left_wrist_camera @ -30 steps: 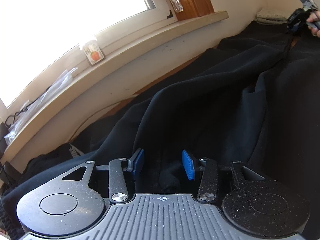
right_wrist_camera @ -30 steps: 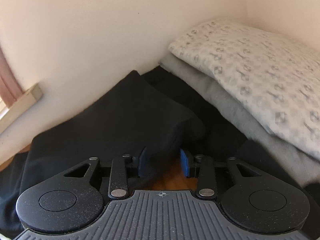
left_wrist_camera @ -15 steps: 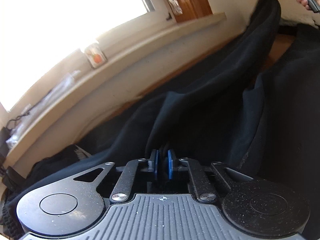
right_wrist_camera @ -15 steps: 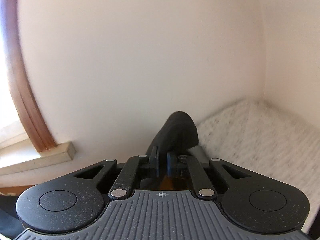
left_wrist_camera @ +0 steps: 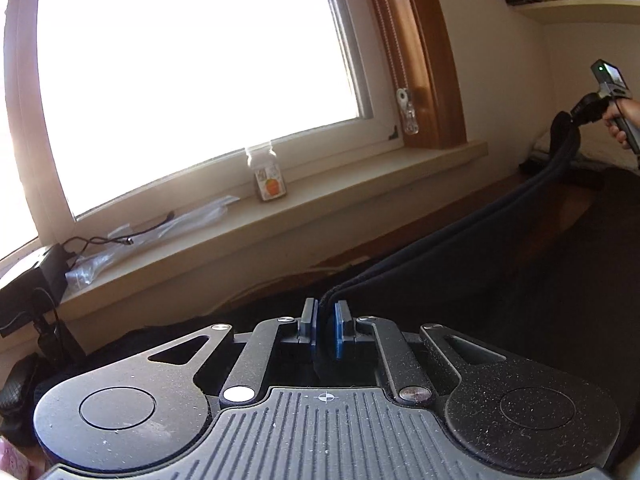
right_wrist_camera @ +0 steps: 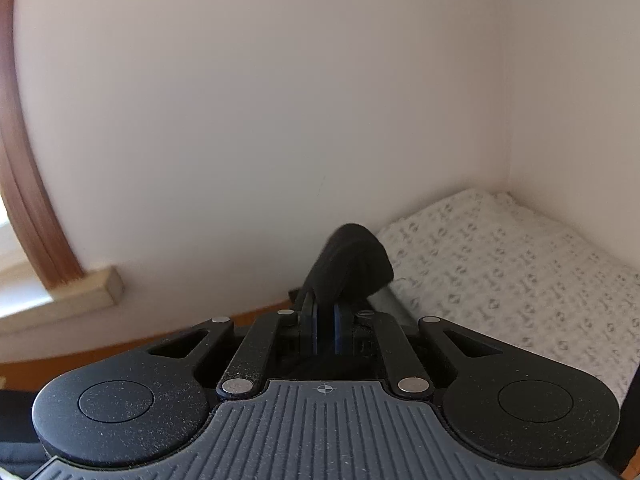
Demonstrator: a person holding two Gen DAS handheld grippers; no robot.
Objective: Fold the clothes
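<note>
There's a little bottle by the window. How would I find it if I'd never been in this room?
Look at the big bright window, then down to its pale windowsill. The small clear bottle stands upright near the middle of the sill. Its orange-picture label sets it apart from the flat plastic wrappers and black cable further left.

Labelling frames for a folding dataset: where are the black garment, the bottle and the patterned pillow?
garment (left_wrist_camera: 460,240): left wrist view, stretched edge.
bottle (left_wrist_camera: 270,178): left wrist view, label.
pillow (right_wrist_camera: 520,268): right wrist view, top surface.
</note>
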